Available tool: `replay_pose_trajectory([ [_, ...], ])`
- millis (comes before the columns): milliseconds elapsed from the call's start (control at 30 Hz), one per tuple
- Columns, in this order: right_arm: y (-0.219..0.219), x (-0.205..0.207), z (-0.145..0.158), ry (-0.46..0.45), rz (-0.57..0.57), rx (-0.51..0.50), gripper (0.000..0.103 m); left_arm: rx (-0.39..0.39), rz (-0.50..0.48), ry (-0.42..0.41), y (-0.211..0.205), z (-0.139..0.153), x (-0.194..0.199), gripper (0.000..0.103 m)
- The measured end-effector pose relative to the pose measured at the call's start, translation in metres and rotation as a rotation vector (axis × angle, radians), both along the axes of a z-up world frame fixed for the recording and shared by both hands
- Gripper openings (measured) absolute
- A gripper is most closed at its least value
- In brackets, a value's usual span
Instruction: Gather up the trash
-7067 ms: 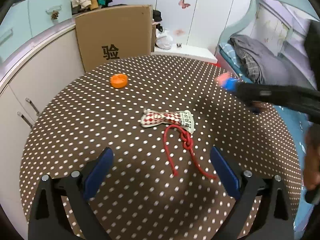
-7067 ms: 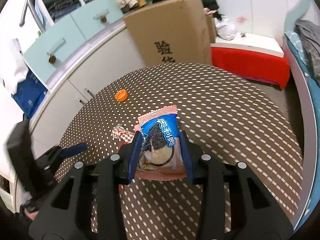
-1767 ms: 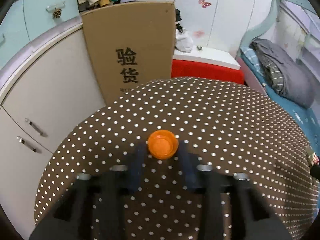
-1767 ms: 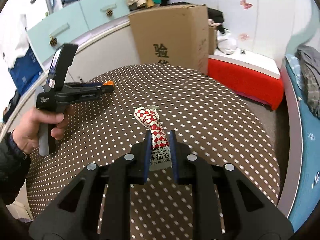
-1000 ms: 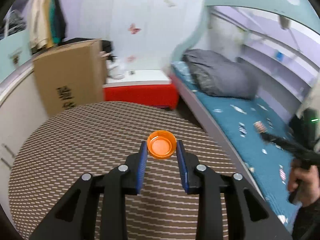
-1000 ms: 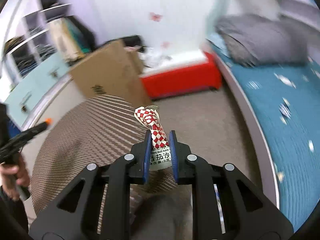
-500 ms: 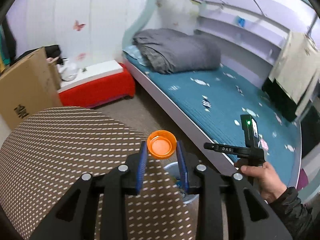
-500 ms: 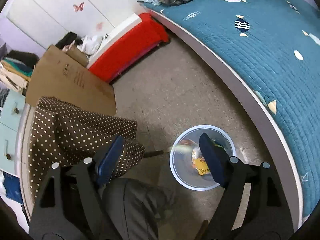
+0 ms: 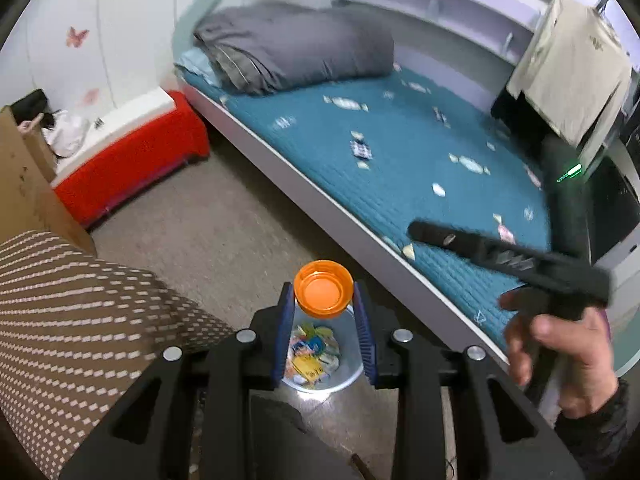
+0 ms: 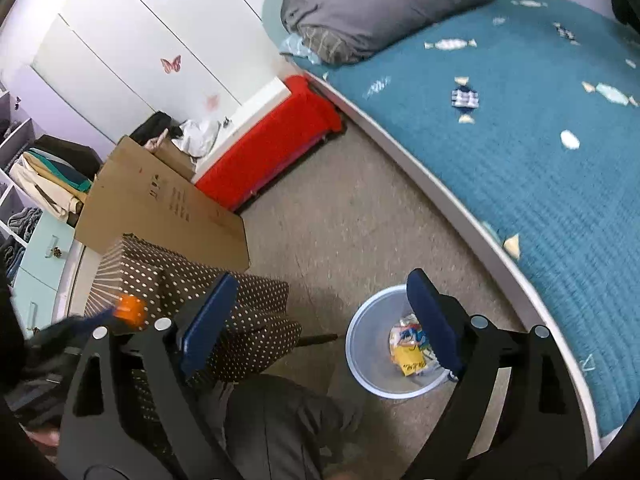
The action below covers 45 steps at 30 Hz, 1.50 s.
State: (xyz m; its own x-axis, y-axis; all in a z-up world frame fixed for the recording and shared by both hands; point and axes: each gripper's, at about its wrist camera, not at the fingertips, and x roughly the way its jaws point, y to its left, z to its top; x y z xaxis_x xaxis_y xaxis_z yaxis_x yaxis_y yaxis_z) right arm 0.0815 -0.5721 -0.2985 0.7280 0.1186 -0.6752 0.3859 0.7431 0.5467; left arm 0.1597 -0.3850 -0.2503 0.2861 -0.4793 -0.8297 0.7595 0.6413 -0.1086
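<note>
above the clear trash bin [image 9: 320, 380] on the floor beside the bed [image 9: 400, 152], the left gripper [image 9: 323, 312] pinches an orange bottle cap [image 9: 323, 294]. the right gripper [image 10: 320, 320] hangs wide open and empty. best to centre the cap over the bin's mouth before easing the fingers apart.

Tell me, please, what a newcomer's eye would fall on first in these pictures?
The orange bottle cap, pinched in the left tongs right above the trash bin on the floor. Next, the teal bed alongside, and the right tongs open and empty over the bin.
</note>
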Motion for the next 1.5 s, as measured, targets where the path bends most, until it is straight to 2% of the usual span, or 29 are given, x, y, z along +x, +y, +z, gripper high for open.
replay_pose_trajectory([
  [167, -0.007, -0.009, 0.018, -0.036, -0.022, -0.019, 0.087, 0.068, -0.029, 0.051, -0.03, -0.029, 0.007, 0.029],
  [200, -0.006, -0.01, 0.019, -0.038, -0.025, -0.022, 0.087, 0.082, -0.034, 0.061, -0.033, -0.034, 0.009, 0.036],
  [233, -0.006, -0.012, 0.021, -0.04, -0.027, -0.025, 0.087, 0.102, -0.038, 0.072, -0.038, -0.039, 0.011, 0.059],
  [267, -0.005, -0.013, 0.022, -0.042, -0.028, -0.026, 0.087, 0.113, -0.032, 0.073, -0.038, -0.041, 0.012, 0.074],
  [300, -0.004, -0.014, 0.024, -0.045, -0.028, -0.029, 0.087, 0.122, -0.02, 0.067, -0.04, -0.042, 0.014, 0.094],
  [467, 0.002, -0.018, 0.028, -0.046, -0.026, -0.036, 0.095, 0.141, 0.021, 0.052, -0.029, -0.037, 0.016, 0.094],
  [667, 0.017, -0.017, 0.037, -0.04, -0.029, -0.055, 0.097, 0.104, 0.063, 0.021, 0.002, -0.009, 0.009, 0.094],
  [800, 0.034, -0.016, 0.054, -0.057, -0.013, -0.078, 0.097, 0.051, 0.119, -0.018, 0.03, 0.018, 0.002, 0.094],
  [933, 0.064, -0.015, 0.083, -0.084, 0.032, -0.121, 0.097, -0.019, 0.183, -0.095, 0.07, 0.057, -0.013, 0.094],
  [1200, 0.14, -0.012, 0.148, -0.149, 0.144, -0.211, 0.097, -0.084, 0.346, -0.276, 0.153, 0.125, -0.049, 0.096],
  [1500, 0.233, -0.028, 0.231, -0.259, 0.231, -0.362, 0.097, -0.15, 0.56, -0.426, 0.239, 0.18, -0.078, 0.098],
])
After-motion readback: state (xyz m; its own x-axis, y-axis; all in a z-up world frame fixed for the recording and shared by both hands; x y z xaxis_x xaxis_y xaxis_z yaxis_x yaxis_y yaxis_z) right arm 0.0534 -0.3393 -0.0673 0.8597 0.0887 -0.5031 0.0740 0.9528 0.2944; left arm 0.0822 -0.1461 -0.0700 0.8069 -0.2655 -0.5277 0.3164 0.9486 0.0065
